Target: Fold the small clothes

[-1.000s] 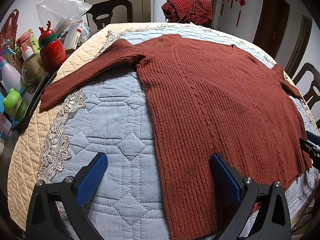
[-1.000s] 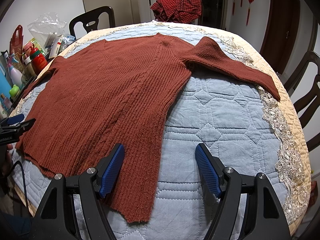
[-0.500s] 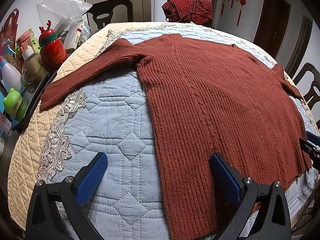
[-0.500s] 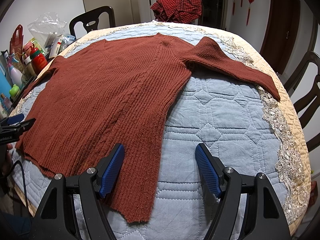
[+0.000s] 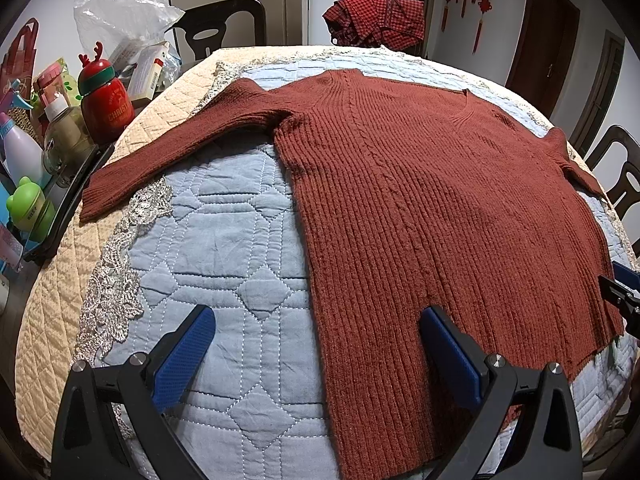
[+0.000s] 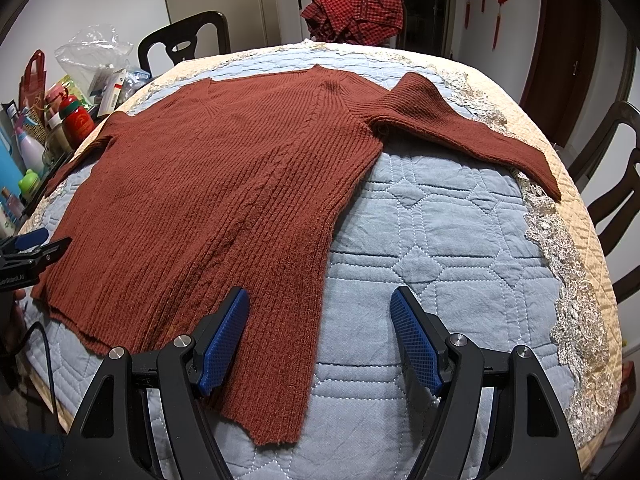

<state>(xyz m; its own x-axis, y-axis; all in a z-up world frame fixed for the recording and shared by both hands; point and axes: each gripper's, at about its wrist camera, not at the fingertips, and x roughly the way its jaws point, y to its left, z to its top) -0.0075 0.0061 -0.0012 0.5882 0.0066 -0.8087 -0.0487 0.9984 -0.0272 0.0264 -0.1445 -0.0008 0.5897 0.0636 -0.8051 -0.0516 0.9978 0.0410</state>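
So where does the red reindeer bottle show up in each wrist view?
Left wrist: the reindeer bottle stands upper left, beside the quilt's edge, near the sweater's cuff.
Right wrist: reindeer bottle far left, smaller, among the clutter.
Shared landmark: the checked cloth at the top centre.

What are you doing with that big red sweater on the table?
A person holds two grippers and is about to fold the rust-red knit sweater. It lies flat on the blue quilted table cover, with both sleeves spread out to the sides. The left gripper and right gripper are both open near its bottom hem, holding nothing. No fold has been made yet.
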